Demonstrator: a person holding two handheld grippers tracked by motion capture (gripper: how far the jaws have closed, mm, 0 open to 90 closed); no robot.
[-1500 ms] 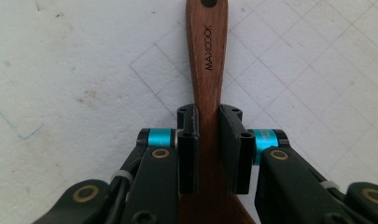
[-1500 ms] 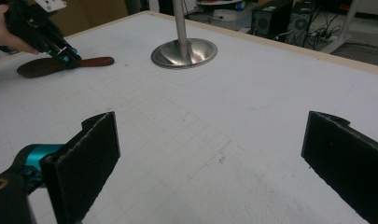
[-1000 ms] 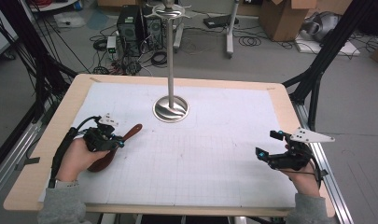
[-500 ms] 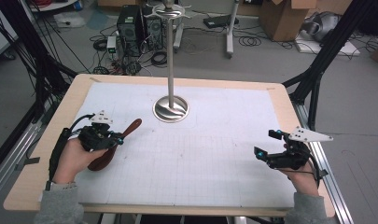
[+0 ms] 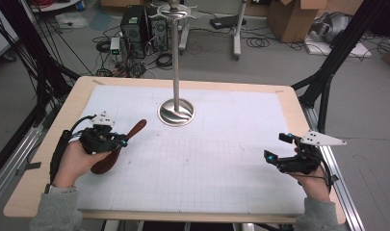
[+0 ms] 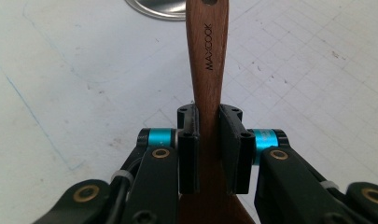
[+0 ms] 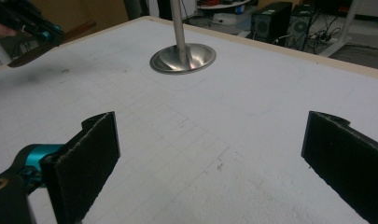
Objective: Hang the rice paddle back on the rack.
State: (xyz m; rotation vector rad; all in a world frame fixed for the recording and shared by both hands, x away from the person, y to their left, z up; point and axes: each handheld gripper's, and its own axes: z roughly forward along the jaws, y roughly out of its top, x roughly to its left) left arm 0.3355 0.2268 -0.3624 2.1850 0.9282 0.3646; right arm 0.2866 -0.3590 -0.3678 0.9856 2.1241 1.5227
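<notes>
A dark wooden spoon (image 5: 108, 161) marked MAXCOOK is in my left gripper (image 5: 123, 139), near the table's left edge. The pads are shut on its handle (image 6: 207, 56), which points toward the steel stand's round base (image 5: 175, 113). The spoon's broad end lies under the hand. It appears lifted slightly off the white mat. My right gripper (image 5: 276, 147) sits near the right edge with its jaws wide open and nothing between them (image 7: 210, 158). In the right gripper view the left gripper (image 7: 23, 21) and spoon (image 7: 37, 51) appear at the far top left.
A tall steel pole (image 5: 175, 57) with hooks at its top rises from the base (image 7: 183, 58) at the back middle of the gridded white mat (image 5: 207, 163). The wooden table rim (image 5: 289, 96) frames the mat. Boxes, cables and computer cases lie on the floor beyond.
My left gripper has shifted a little away from the person with the spoon, and the handle's tip has come up. The right gripper has stayed put.
</notes>
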